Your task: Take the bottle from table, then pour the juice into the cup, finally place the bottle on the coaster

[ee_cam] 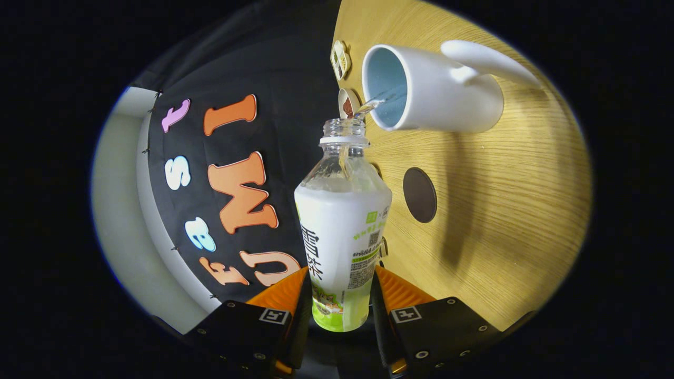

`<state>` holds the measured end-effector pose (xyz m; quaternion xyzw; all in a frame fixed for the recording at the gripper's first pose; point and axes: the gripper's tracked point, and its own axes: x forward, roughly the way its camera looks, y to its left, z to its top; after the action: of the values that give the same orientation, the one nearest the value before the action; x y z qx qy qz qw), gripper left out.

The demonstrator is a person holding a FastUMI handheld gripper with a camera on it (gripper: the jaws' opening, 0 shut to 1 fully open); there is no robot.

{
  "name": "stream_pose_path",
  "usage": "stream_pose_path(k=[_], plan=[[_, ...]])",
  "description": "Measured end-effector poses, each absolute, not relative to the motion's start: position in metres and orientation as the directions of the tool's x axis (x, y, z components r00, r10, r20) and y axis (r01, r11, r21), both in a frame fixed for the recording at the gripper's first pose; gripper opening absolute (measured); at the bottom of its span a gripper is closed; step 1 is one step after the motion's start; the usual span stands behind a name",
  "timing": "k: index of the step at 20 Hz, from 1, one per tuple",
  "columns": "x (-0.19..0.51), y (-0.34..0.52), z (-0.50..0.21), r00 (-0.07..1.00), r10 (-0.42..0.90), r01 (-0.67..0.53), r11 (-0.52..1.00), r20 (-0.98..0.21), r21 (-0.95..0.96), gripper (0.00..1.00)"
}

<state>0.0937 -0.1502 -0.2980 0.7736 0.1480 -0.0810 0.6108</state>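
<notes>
The claw (341, 295) was clenched on the bottle (342, 231), one finger pressed against each side of its lower body, just above the green base. The whole view was rolled over sideways, so the wooden surface (505, 221) stood like a wall to one side of the bottle and the booth's black cloth wall (263, 79) to the other; the claw was therefore holding the bottle tipped well over, its neck pointing away from the fingers and toward the cup.

The bottle ran straight out from between the fingers: white label around the middle, clear shoulder beyond that, and an uncapped clear neck at the far end. Its open mouth sat just beside the rim of the cup (432, 89), close to it but apart. A thin clear stream (375, 101) left the mouth and crossed into the cup's opening, landing on the pale blue inside.

The cup was white with a pale blue interior, standing on the surface beyond the bottle's mouth, its handle on the side away from the bottle. The coaster (419, 195), a dark round disc, lay flat on the surface beside the bottle's shoulder, nearer the claw than the cup was and well apart from the cup. Two small items (340, 59) lay on the surface past the bottle's mouth, next to the cup's rim; too small to tell what they were.
</notes>
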Motion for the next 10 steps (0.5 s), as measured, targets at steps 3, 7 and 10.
stream_pose_path(k=[3, 7, 10], plan=[[0.092, -0.154, -0.296, 0.946, 0.124, 0.321, -0.219, -0.300, 0.921, 0.56], [0.091, -0.161, -0.292, 0.951, 0.112, 0.309, -0.260, -0.289, 0.915, 0.56], [0.092, -0.165, -0.288, 0.955, 0.104, 0.297, -0.273, -0.279, 0.915, 0.56]])
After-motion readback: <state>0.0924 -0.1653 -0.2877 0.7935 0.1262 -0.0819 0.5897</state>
